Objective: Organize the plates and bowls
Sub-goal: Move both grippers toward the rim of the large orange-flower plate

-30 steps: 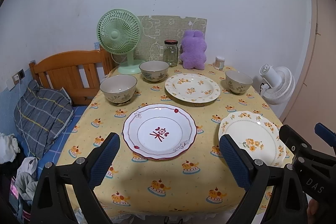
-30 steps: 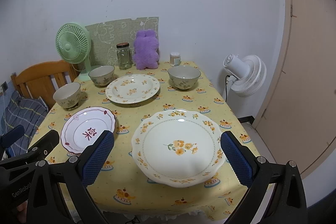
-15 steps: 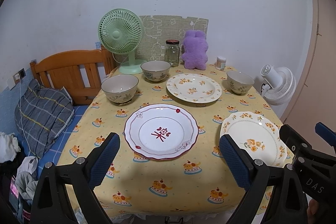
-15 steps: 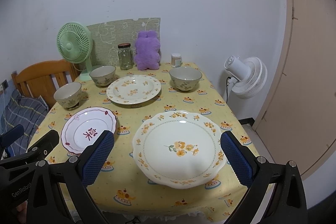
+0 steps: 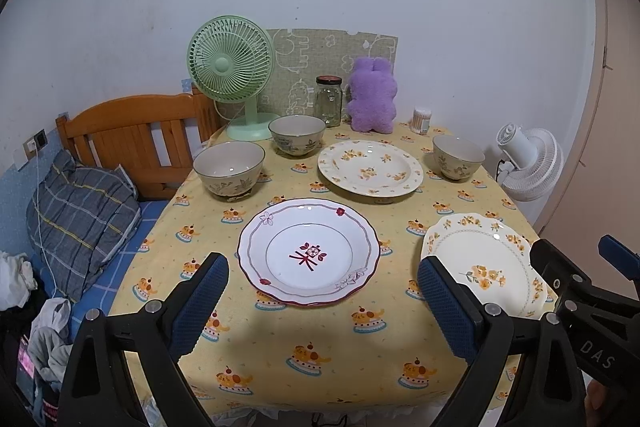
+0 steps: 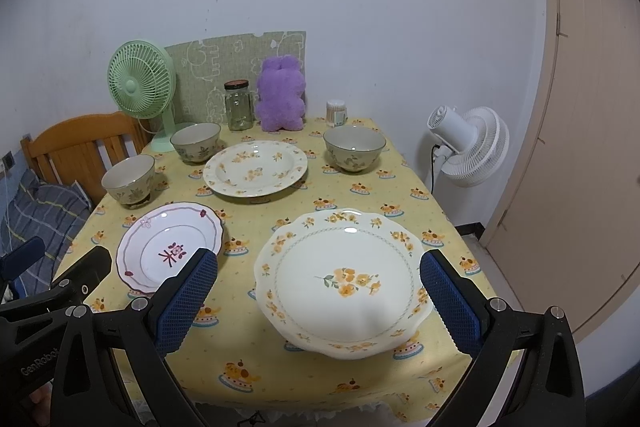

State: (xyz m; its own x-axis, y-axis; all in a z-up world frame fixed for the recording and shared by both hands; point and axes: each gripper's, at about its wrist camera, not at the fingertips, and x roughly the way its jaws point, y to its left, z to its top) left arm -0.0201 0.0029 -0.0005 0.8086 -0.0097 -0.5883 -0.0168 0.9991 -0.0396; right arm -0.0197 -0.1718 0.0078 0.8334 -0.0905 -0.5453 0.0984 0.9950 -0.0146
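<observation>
Hovering above the near edge of the surface [image 5: 320, 355], your left hand-held gripper [image 5: 322, 307] has its jaws spread wide and empty, and the red-trimmed plate [image 5: 309, 251] lies just ahead between them. Your right hand-held gripper [image 6: 318, 301] is spread and empty too, framing the scalloped flower plate [image 6: 342, 277], which sits near the front right corner of the surface. Beyond lies the round floral plate [image 6: 255, 167], with two bowls to its left [image 6: 129, 179] [image 6: 196, 141] and one to its right [image 6: 354, 148], all apart from each other. Bare cloth separates the plates. A green fan [image 5: 231, 65], jar [image 5: 329, 101] and purple plush [image 5: 372, 95] crowd the back edge.
</observation>
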